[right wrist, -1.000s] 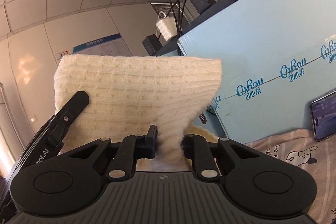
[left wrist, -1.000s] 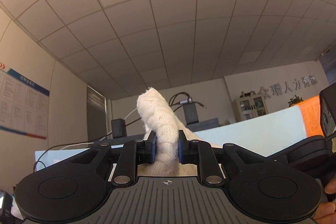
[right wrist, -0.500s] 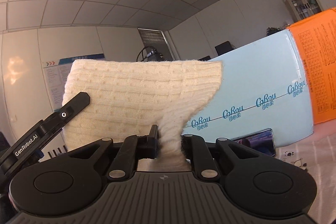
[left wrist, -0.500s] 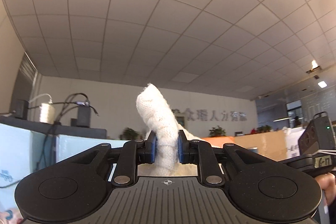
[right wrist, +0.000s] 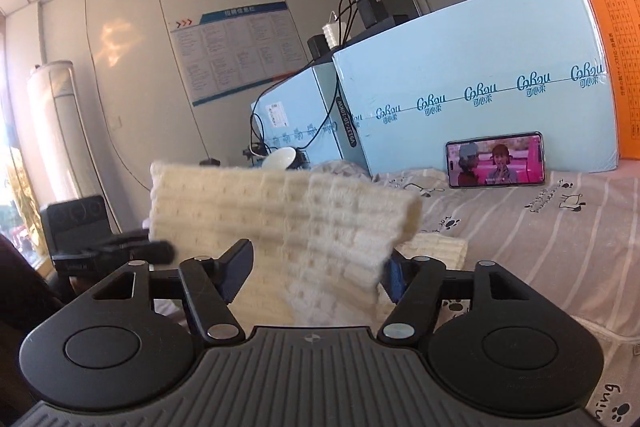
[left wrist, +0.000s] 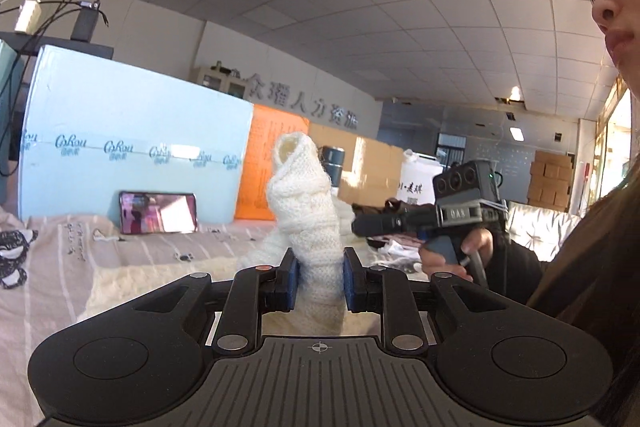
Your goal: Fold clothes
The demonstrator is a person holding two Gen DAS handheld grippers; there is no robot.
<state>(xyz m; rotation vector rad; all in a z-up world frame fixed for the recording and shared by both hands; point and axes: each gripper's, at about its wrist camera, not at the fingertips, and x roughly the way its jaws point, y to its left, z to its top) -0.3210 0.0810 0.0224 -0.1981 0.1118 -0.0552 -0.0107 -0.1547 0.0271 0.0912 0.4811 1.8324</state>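
A cream knit garment (left wrist: 308,211) stands up in a bunched roll between the jaws of my left gripper (left wrist: 320,283). The jaws are opening, but the pads still touch the knit on both sides. More of the garment lies on the bed (left wrist: 160,283) below. In the right wrist view my right gripper (right wrist: 316,275) has its jaws wide and still opening. A blurred flap of the same knit (right wrist: 300,223) hangs loose between them, gripped by neither pad. A folded cream part (right wrist: 436,251) rests on the sheet just beyond.
The bed's striped, cartoon-printed sheet (right wrist: 540,247) stretches ahead. A phone (right wrist: 496,165) playing video leans on a light blue box (right wrist: 460,67), with an orange box (right wrist: 616,67) beside it. A person (left wrist: 600,267) stands close at the right, with a hand (left wrist: 452,255) on the other gripper.
Both views have dropped from the ceiling to the bed. The right jaws have opened wide and let go of the knit, which sags. The left gripper still holds its bunch.
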